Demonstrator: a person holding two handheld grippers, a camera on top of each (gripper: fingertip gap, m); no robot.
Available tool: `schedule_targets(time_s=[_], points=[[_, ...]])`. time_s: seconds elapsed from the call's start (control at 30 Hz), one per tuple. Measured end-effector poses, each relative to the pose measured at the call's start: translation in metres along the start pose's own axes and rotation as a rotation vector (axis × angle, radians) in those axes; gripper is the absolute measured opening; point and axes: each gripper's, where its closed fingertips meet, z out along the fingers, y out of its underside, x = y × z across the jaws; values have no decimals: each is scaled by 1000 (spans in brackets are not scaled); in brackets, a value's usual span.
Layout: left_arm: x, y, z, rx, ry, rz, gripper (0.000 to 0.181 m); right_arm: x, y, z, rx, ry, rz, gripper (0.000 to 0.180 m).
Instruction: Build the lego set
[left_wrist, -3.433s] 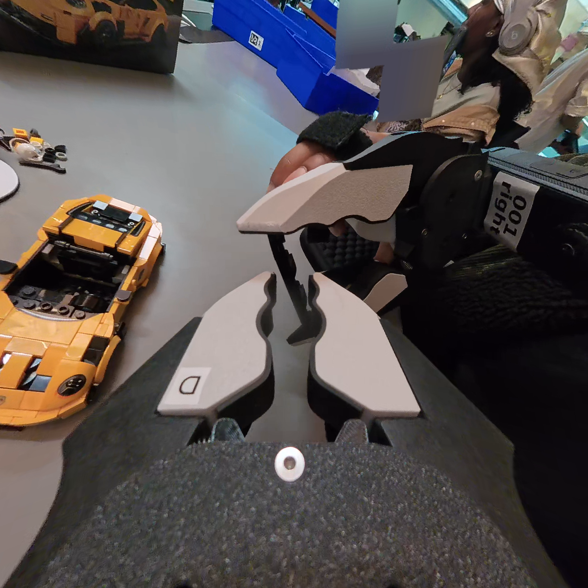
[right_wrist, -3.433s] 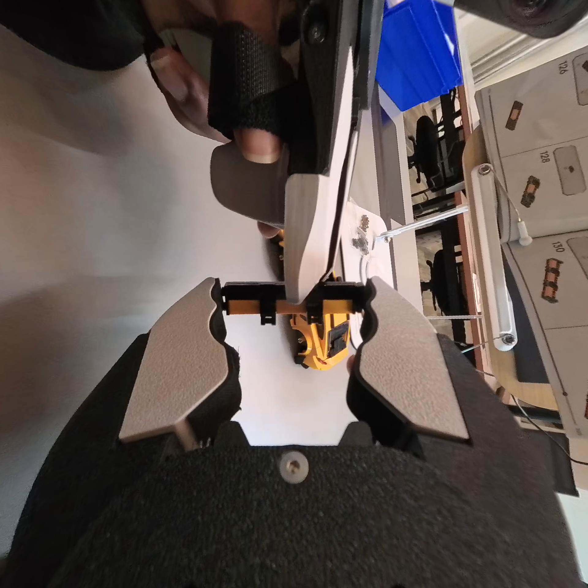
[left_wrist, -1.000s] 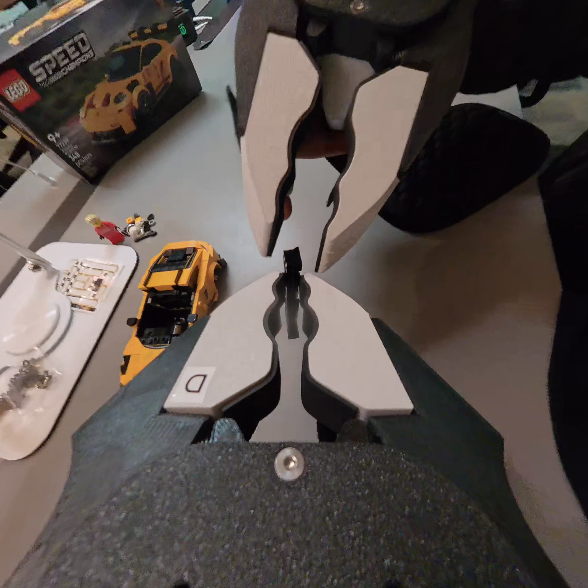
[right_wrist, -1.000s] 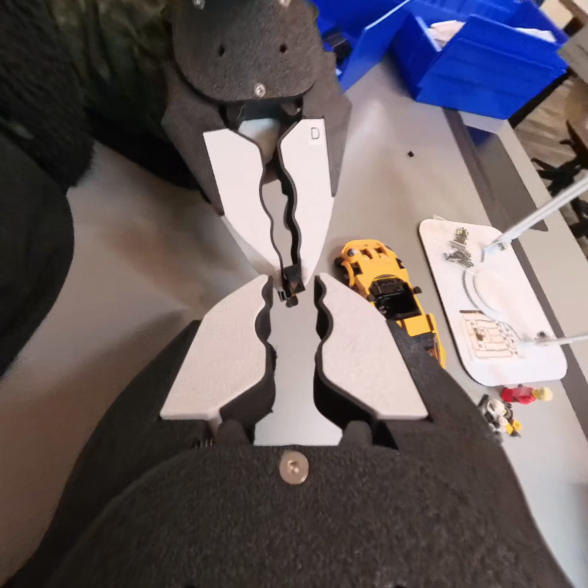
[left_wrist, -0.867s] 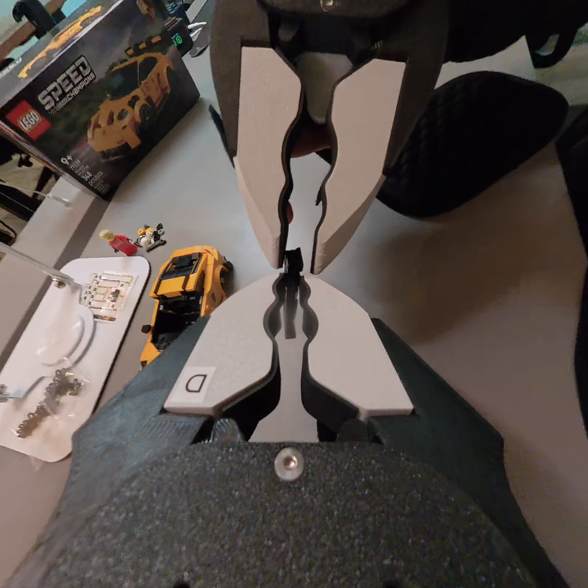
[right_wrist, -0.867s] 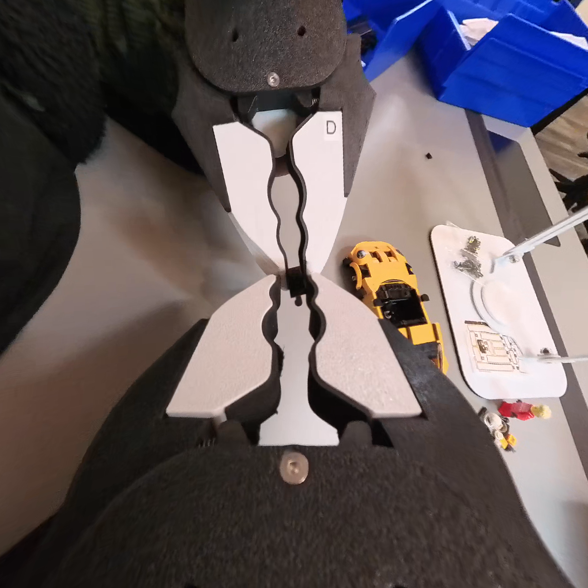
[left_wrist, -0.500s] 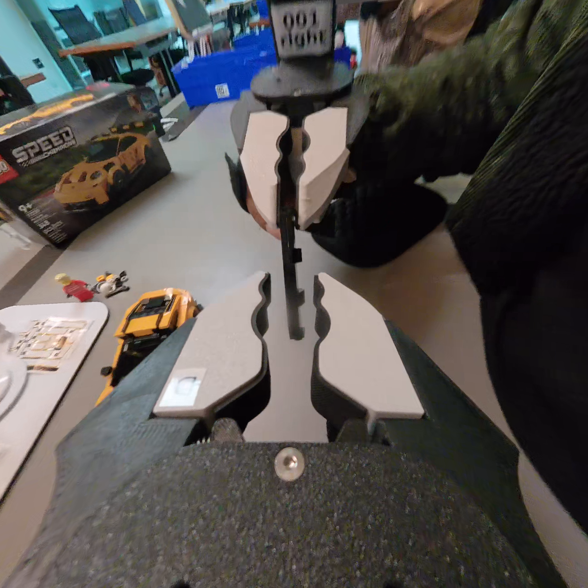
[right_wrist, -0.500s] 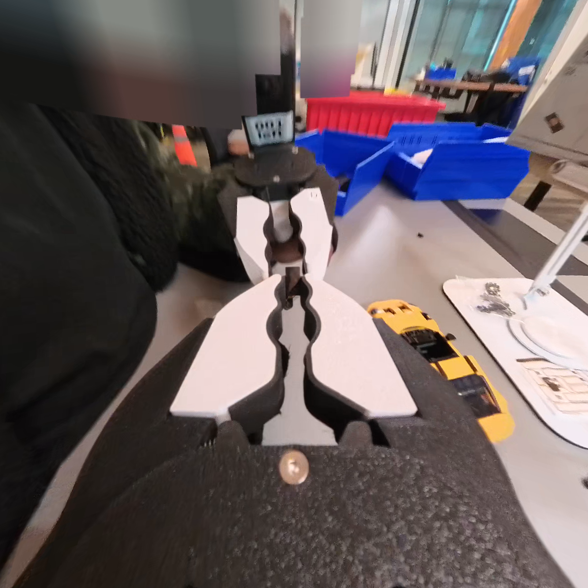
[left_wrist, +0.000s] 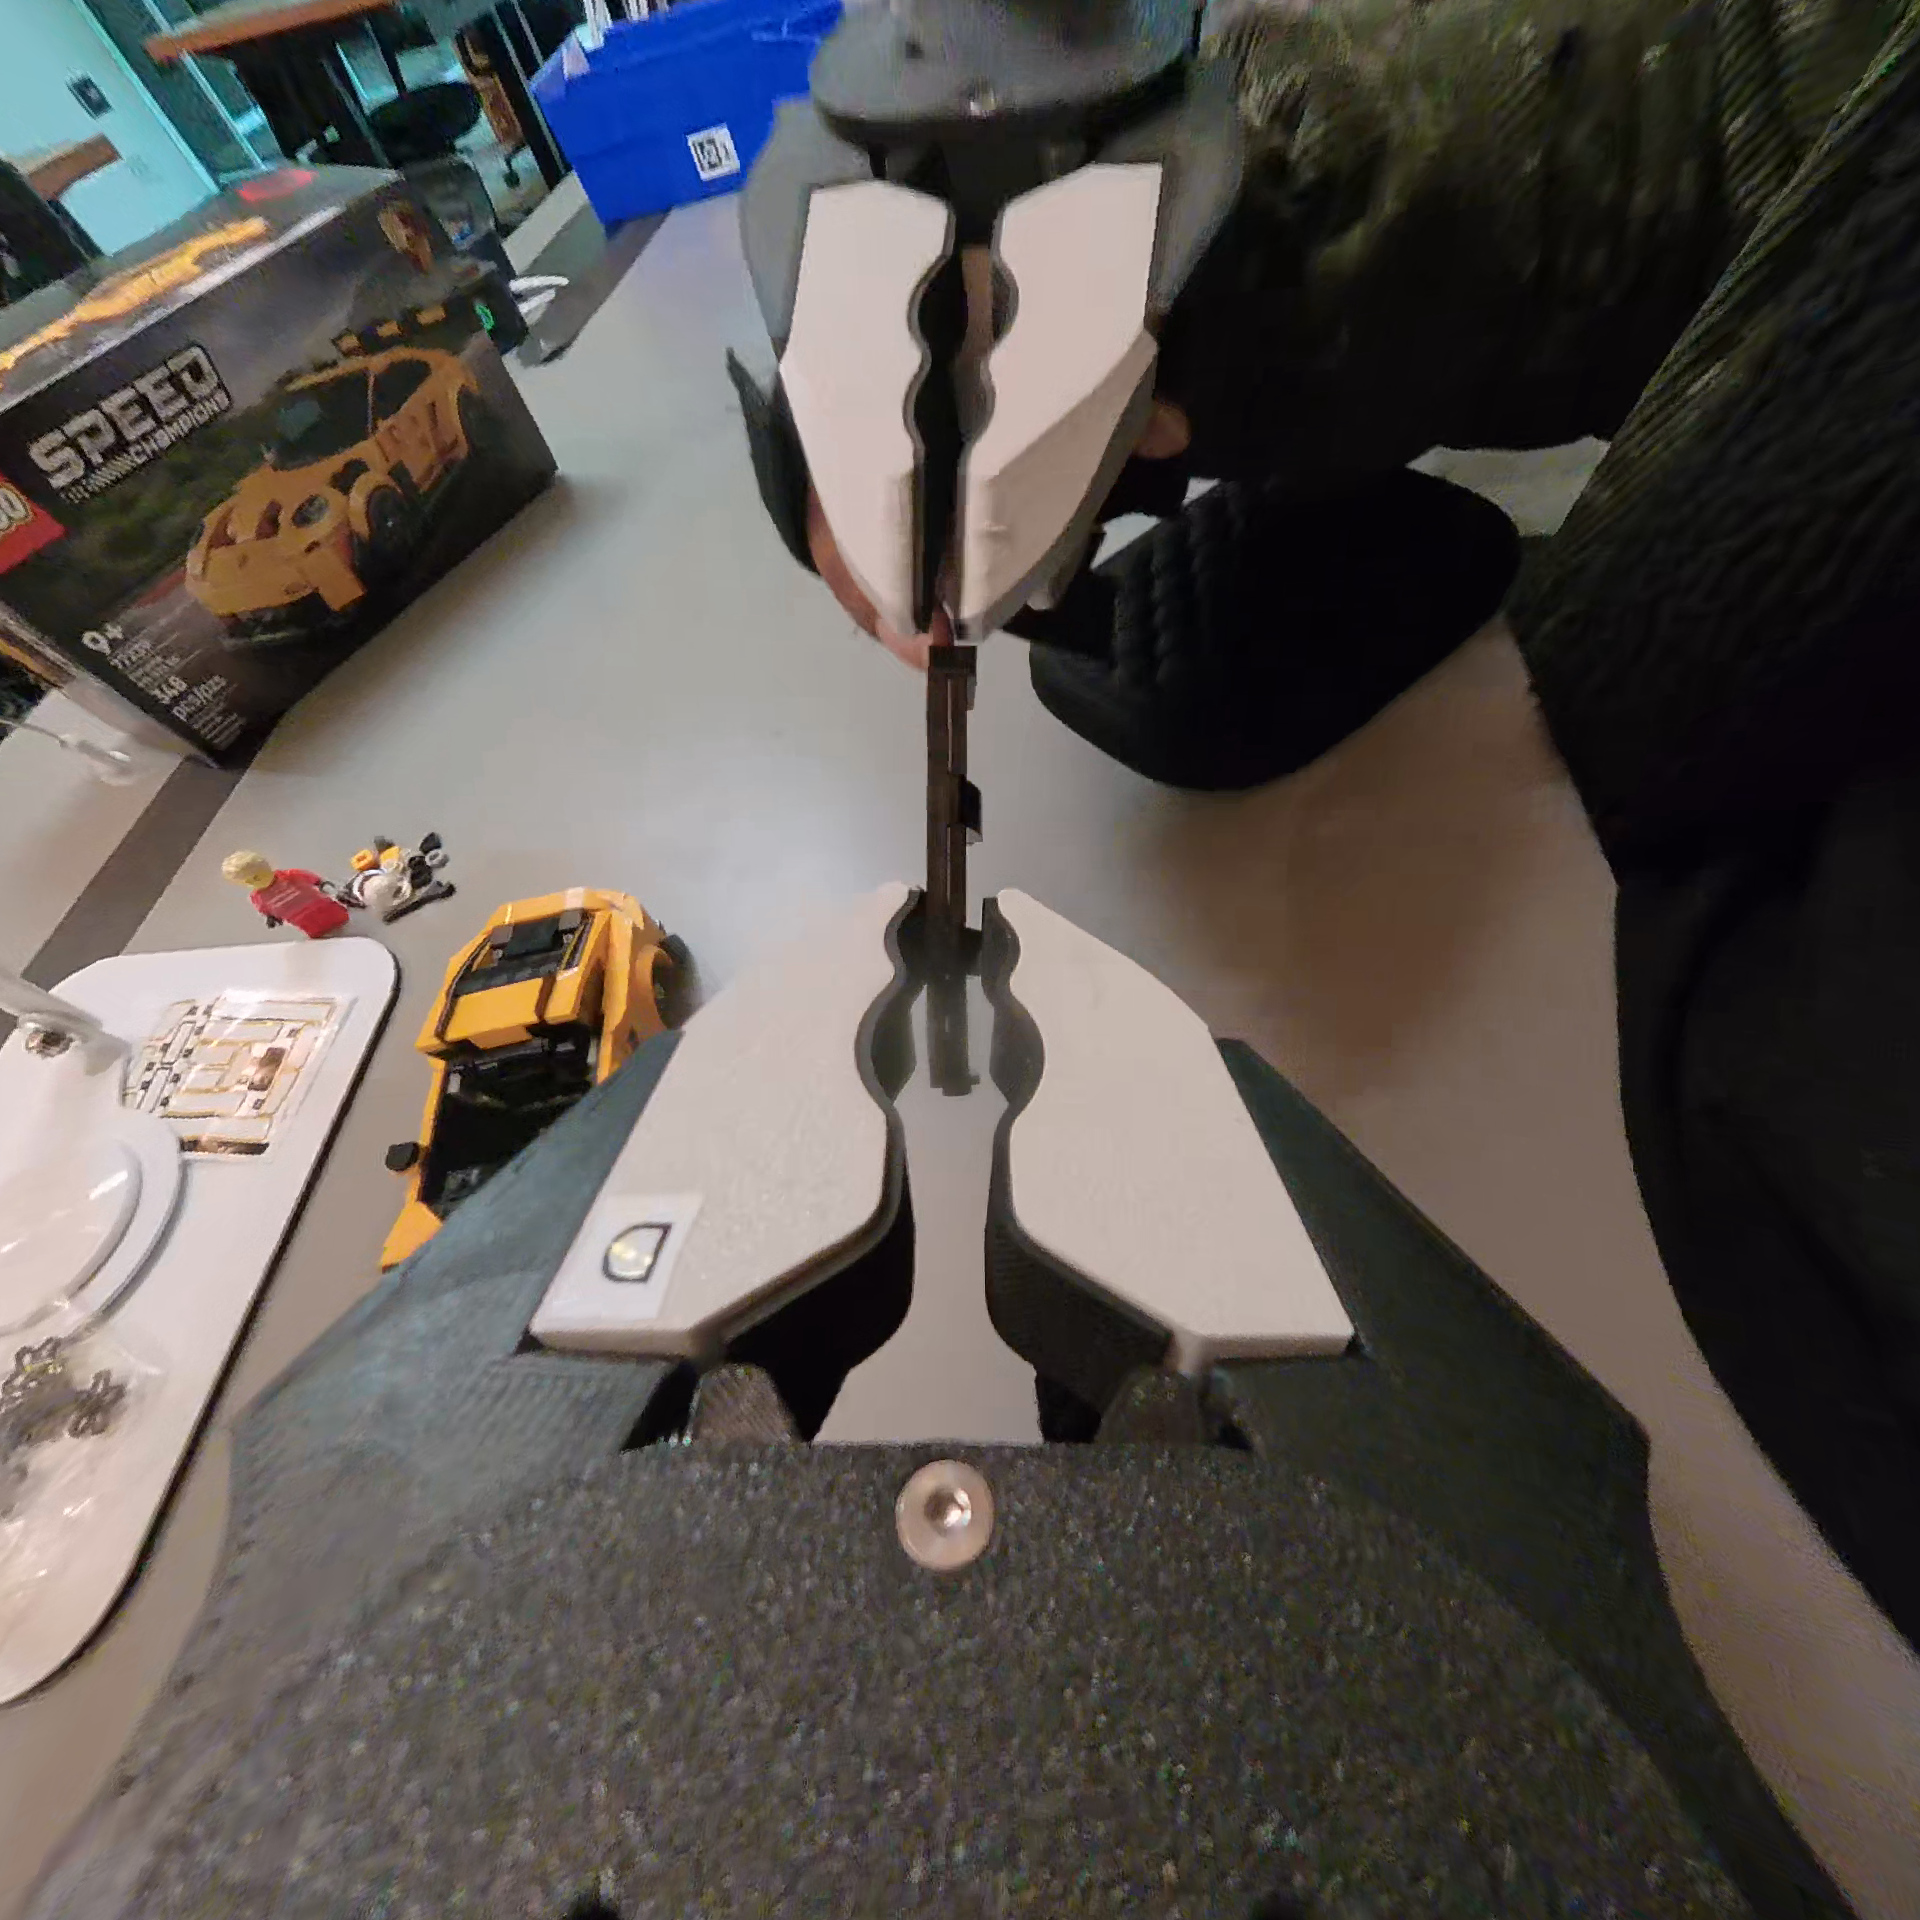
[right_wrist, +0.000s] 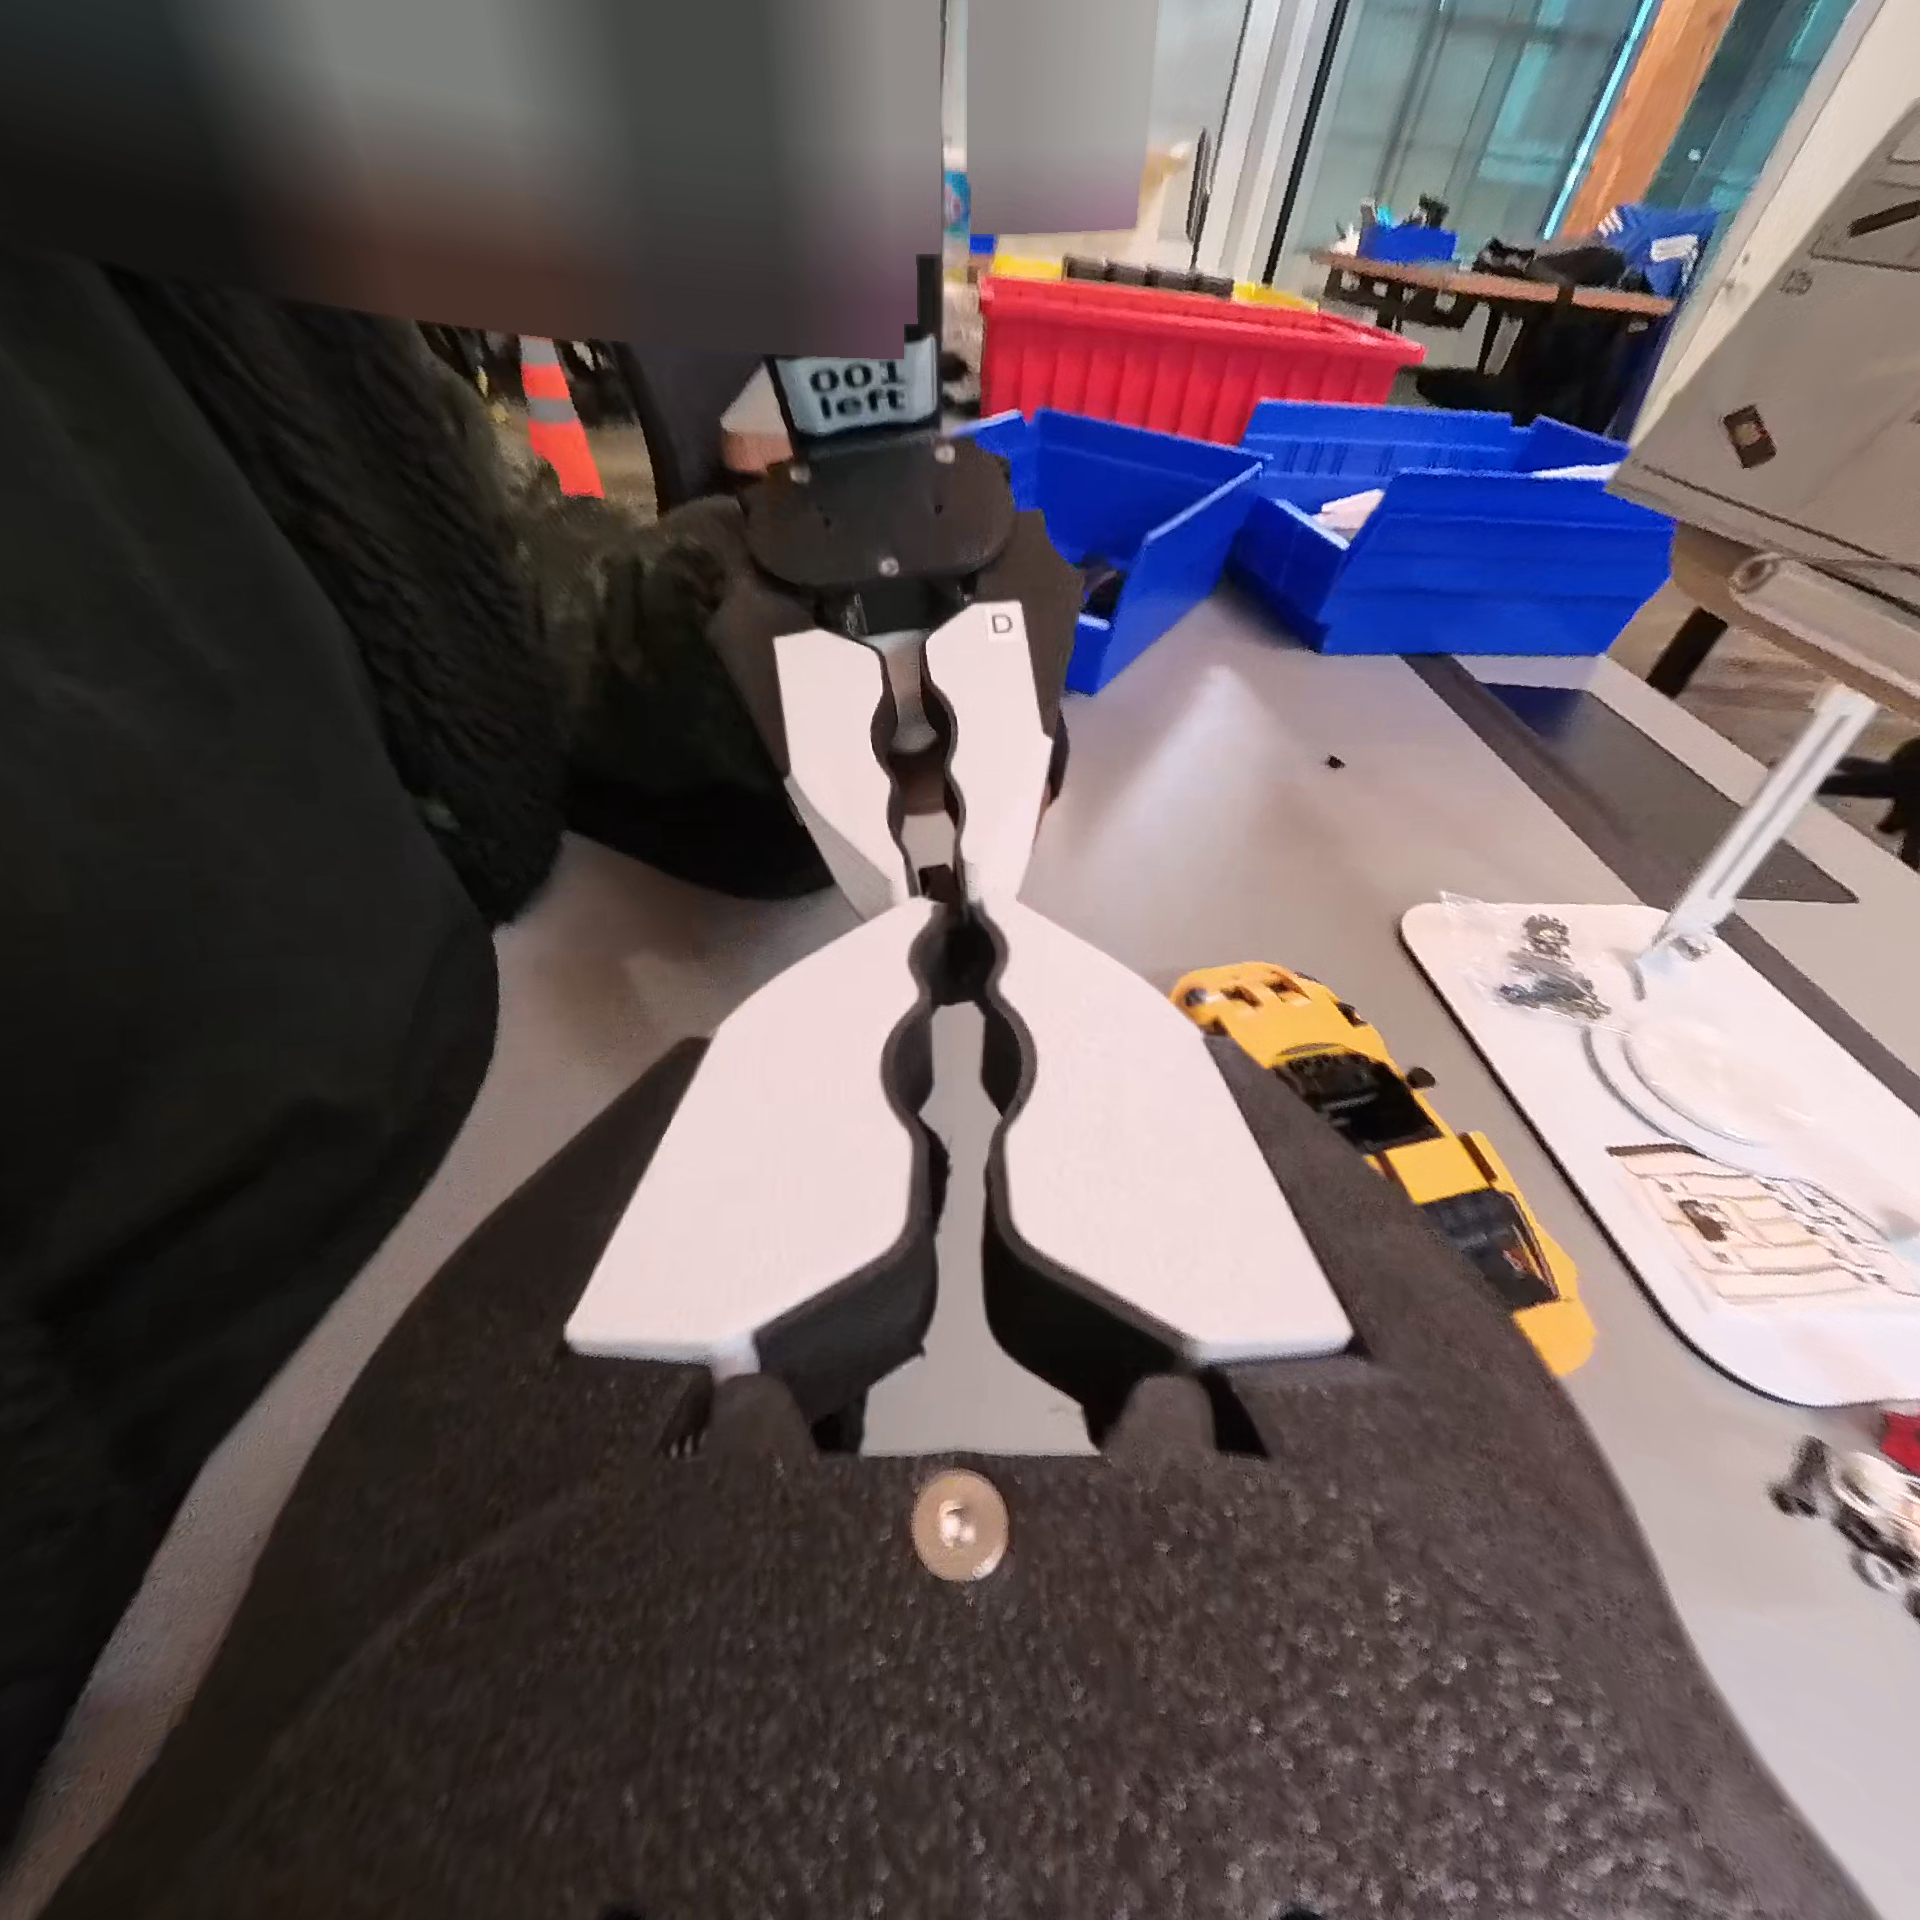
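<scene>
Since half a second before, the left hand-held gripper had narrowed from a clear gap onto the near end of the thin black lego strip, whose far end sat pinched in the tips of the right hand-held gripper at 12 o'clock in the left wrist view. Both held the strip between them, above the grey worktop, with only slim slits left between their pale fingers. In the right wrist view the left hand-held gripper faced the right one nose to nose. The yellow lego car lay on the worktop at 9 o'clock in the left view, roof off, beside a white tray carrying a sticker sheet. A minifigure lay near the set's box at 10 o'clock; blue bins stood behind.
</scene>
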Motion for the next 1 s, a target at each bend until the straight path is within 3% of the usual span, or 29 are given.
schedule_targets(time_s=[0.17, 0.3, 0.5, 1.0], points=[[4, 1, 3, -14, 12, 3, 10, -7, 14, 7, -103, -24, -27, 0], [1, 4, 2, -29, -3, 11, 10, 0, -2, -5, -4, -15, 40, 0], [0, 0, 2, -3, 3, -9, 10, -4, 13, -6, -84, 6, 9, 0], [7, -1, 3, 8, 40, -20, 9, -13, 16, -7, -61, -30, 70, 0]])
